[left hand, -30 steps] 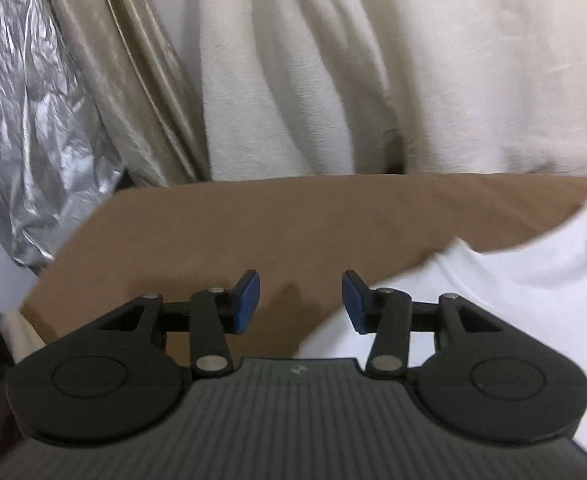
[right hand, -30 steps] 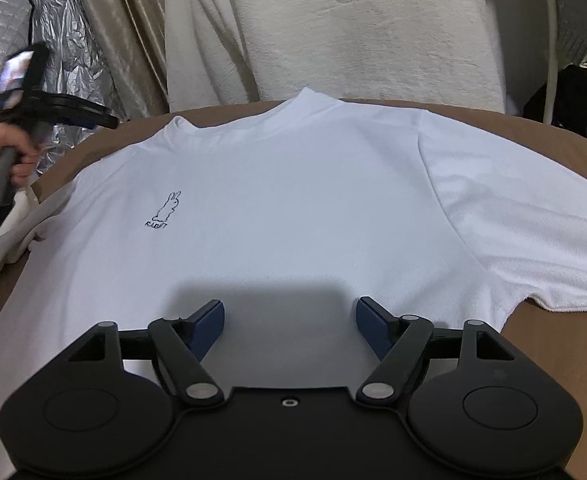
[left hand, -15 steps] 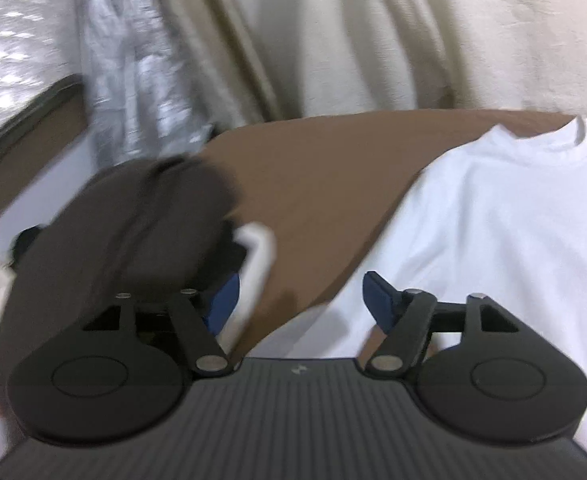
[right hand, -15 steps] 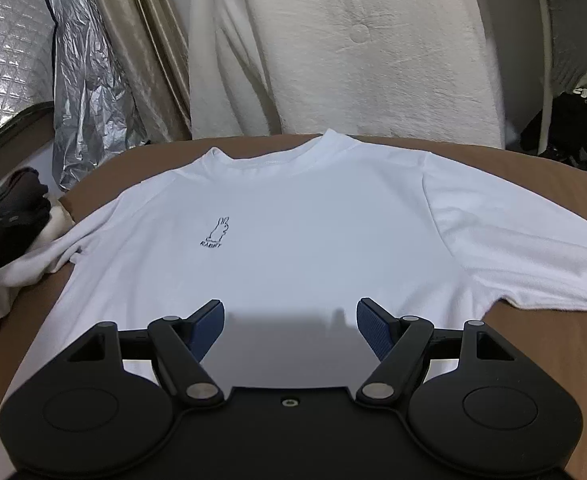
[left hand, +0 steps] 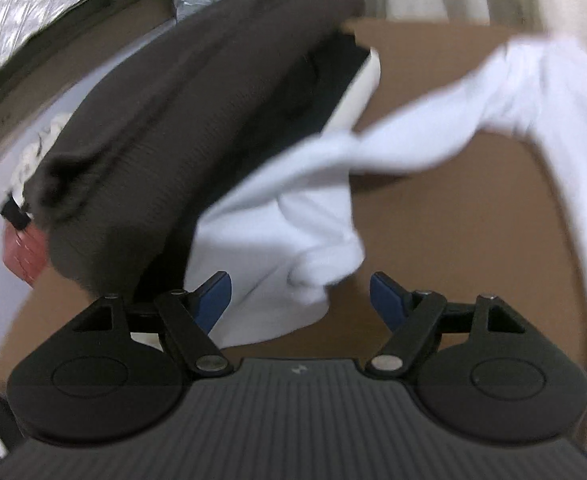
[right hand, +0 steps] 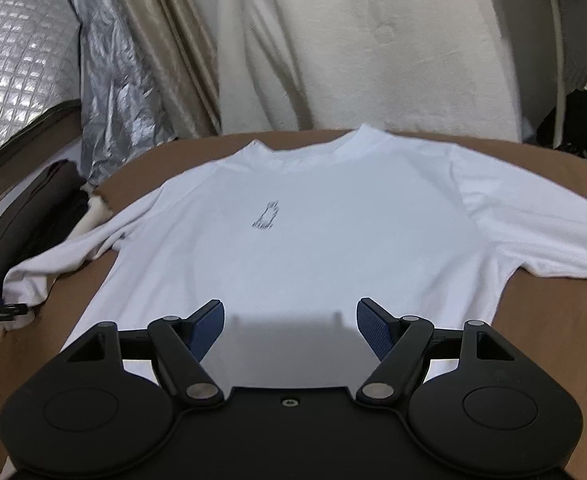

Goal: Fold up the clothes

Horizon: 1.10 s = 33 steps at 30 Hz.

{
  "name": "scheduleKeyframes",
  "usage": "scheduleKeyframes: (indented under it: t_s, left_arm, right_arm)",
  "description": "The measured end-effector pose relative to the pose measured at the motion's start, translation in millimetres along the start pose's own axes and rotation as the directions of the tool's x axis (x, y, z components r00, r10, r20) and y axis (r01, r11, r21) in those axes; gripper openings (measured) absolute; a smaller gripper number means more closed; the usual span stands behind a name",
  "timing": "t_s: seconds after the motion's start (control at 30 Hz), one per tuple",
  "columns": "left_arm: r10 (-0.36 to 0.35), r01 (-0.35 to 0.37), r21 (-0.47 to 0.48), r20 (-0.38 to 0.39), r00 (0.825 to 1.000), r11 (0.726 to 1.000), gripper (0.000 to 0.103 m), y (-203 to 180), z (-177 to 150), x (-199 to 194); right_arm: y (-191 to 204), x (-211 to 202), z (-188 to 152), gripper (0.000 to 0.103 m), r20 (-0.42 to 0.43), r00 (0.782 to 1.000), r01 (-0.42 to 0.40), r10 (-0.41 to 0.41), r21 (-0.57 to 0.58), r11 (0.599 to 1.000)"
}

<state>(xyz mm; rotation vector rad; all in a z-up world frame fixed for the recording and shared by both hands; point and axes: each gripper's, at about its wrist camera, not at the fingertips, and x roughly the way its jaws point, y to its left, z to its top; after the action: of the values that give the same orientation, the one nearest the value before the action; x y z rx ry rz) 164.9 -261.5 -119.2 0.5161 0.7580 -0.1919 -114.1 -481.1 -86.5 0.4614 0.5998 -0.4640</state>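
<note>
Shirt (right hand: 313, 248) lies flat and face up on the tabletop (right hand: 553, 320), no fold in it. My left gripper (left hand: 300, 294) gapes at its crumpled left sleeve (left hand: 293, 232); my right gripper (right hand: 290, 326) hovers agape over the hem. Every fold is left, I judge.

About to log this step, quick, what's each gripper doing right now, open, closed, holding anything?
Left gripper: open, empty, the white T-shirt's sleeve lying between its fingers.
Right gripper: open, empty, above the white T-shirt.
</note>
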Motion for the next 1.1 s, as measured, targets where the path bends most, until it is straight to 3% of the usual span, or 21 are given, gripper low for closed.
scheduleKeyframes:
  t_s: [0.1,0.13,0.17,0.2,0.3,0.5,0.7,0.77,0.9,1.0,1.07,1.1]
  left_arm:
    - [0.092,-0.09,0.067,-0.03,0.995,0.994,0.075,-10,-1,31]
    - [0.098,-0.097,0.053,-0.02,0.995,0.994,0.064,-9,1,36]
    - [0.092,-0.092,0.023,-0.019,0.996,0.996,0.05,-4,3,39]
    - [0.093,-0.094,-0.008,-0.048,0.994,0.996,0.004,4,9,43]
    - [0.138,-0.138,0.0,0.008,0.99,0.99,0.007,17,20,29]
    - [0.043,-0.049,0.028,0.19,0.981,0.998,0.007,45,53,-47]
    - [-0.066,0.05,0.051,0.381,0.922,0.997,0.007,70,106,-125]
    - [-0.063,0.055,0.031,0.4,0.915,0.998,0.007,80,131,-132]
    - [-0.009,0.032,-0.057,0.372,0.928,0.998,0.007,111,183,-118]
    - [-0.03,0.074,-0.158,0.264,0.964,0.985,0.007,148,207,-91]
    - [-0.021,0.064,-0.205,0.205,0.979,0.977,0.007,167,220,-76]
    - [0.021,0.018,-0.172,0.222,0.975,0.985,0.007,169,227,-73]
  right_arm:
    - [6,6,-3,0.078,-0.018,1.0,0.007,-0.008,-0.026,1.0]
    - [8,8,-4,0.078,-0.024,1.0,0.009,-0.01,-0.035,0.999]
    - [10,10,-6,0.078,-0.03,0.999,0.012,-0.013,-0.044,0.999]
    - [12,12,-7,0.078,-0.036,0.999,0.014,-0.016,-0.053,0.999]
    - [21,14,-8,0.078,-0.037,0.999,0.037,-0.04,-0.082,0.996]
    - [48,5,-7,0.078,-0.026,0.996,0.08,-0.086,-0.165,0.983]
    - [73,-13,1,0.078,-0.002,0.995,0.1,-0.104,-0.252,0.963]
    - [75,-12,4,0.078,-0.011,0.996,0.084,-0.089,-0.235,0.968]
    - [77,-5,2,0.078,-0.029,0.998,0.043,-0.05,-0.207,0.977]
    - [75,6,-7,0.078,-0.051,0.998,0.017,-0.029,-0.236,0.972]
    - [74,14,-13,0.078,-0.06,0.998,0.017,-0.035,-0.275,0.961]
    - [74,19,-15,0.078,-0.065,0.997,0.028,-0.049,-0.29,0.957]
